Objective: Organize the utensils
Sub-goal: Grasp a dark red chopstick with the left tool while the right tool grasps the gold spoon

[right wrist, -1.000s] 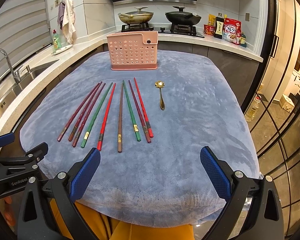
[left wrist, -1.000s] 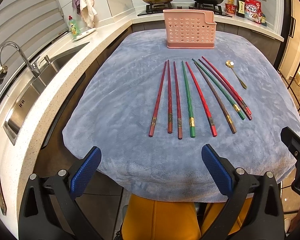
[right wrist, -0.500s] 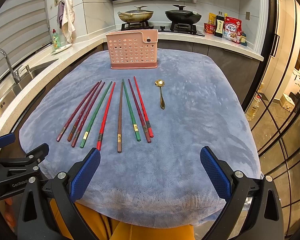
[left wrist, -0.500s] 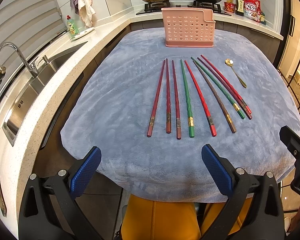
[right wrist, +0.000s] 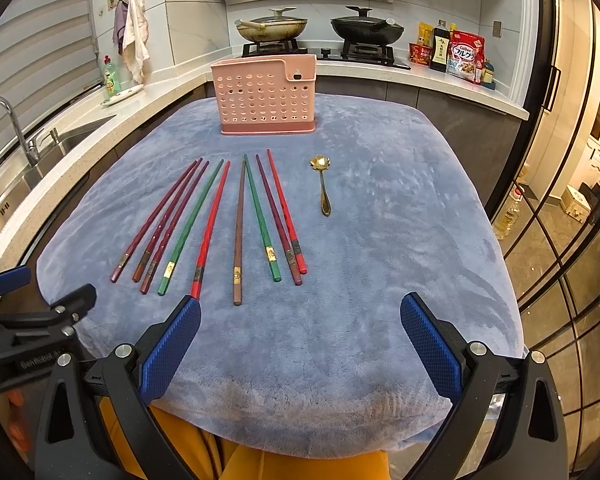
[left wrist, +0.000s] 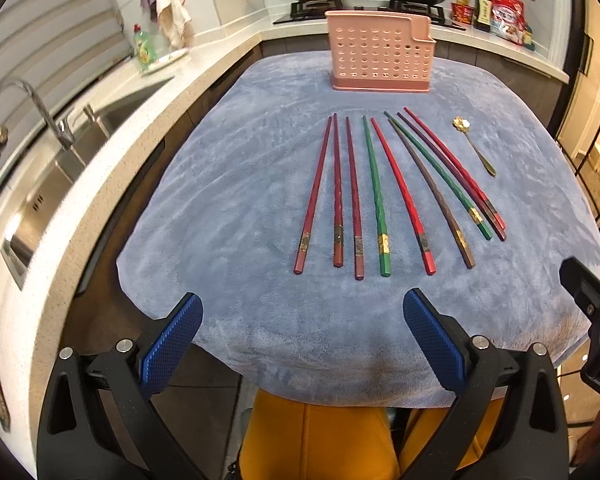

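- Red, green and brown chopsticks (right wrist: pixel 236 232) lie side by side in a loose fan on the blue-grey cloth (right wrist: pixel 400 248), thick ends toward the camera, nine in all.
- Just right of them lies a small gold spoon (right wrist: pixel 323 184), apart from the nearest red stick, bowl pointing away.
- Beyond the sticks' tips a pink perforated holder (right wrist: pixel 265 96) stands upright at the cloth's far edge.
- Left gripper (left wrist: pixel 302 340) hangs over the near edge of the cloth, its blue pads spread wide with nothing between them.
- Right gripper (right wrist: pixel 300 342) is likewise released and bare, its left pad (right wrist: pixel 172 344) close to the end of a red stick, not gripping it.
- Farther off: a sink (left wrist: pixel 40 200) on the left, two pans (right wrist: pixel 320 30) on the stove behind.
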{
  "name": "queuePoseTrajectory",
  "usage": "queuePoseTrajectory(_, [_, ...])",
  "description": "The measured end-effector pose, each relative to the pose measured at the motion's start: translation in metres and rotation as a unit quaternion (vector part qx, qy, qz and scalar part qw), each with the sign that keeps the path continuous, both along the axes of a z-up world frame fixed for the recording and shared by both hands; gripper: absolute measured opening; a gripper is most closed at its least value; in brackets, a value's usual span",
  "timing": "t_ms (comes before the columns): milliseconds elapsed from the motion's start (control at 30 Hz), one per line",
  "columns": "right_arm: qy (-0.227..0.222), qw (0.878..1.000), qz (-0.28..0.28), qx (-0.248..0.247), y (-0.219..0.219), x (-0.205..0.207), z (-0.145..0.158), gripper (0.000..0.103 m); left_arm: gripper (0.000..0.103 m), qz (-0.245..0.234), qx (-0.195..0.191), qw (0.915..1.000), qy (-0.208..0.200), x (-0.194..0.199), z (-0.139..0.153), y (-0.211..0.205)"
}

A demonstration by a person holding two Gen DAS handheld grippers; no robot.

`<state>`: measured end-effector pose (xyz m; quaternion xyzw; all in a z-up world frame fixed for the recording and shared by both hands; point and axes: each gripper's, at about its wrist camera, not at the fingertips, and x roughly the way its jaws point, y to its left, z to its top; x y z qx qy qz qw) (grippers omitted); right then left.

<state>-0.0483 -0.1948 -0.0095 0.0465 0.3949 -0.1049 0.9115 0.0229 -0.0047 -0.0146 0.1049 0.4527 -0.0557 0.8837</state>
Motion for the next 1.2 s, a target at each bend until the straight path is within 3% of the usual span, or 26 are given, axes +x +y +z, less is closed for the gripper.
queuePoseTrajectory(300, [0.015, 1.0, -0.019, 0.016, -0.021, 0.015, -0.011, 0.096, 0.096, 0.045, -0.028, 0.9977, 0.042, 0.037, -0.025, 0.027])
queuePoseTrajectory(667, [0.028, 0.999, -0.03, 0.033, -0.041, 0.048, -0.02, 0.096, 0.094, 0.037, -0.039, 0.9963, 0.067, 0.083, -0.06, 0.027])
queuePoseTrajectory(833, [0.026, 0.999, -0.027, 0.024, -0.044, 0.066, -0.021, 0.096, 0.079, 0.039, -0.045, 0.9944, 0.087, 0.097, -0.072, 0.027])
queuePoseTrajectory(1033, [0.017, 0.999, -0.024, 0.02, -0.055, 0.093, -0.025, 0.095, 0.063, 0.029, -0.048, 0.995, 0.083, 0.103, -0.071, 0.025])
queuePoseTrajectory(1200, [0.024, 0.999, -0.025, 0.025, -0.069, 0.127, -0.035, 0.083, 0.043, 0.014, -0.052, 0.9949, 0.085, 0.104, -0.069, 0.018])
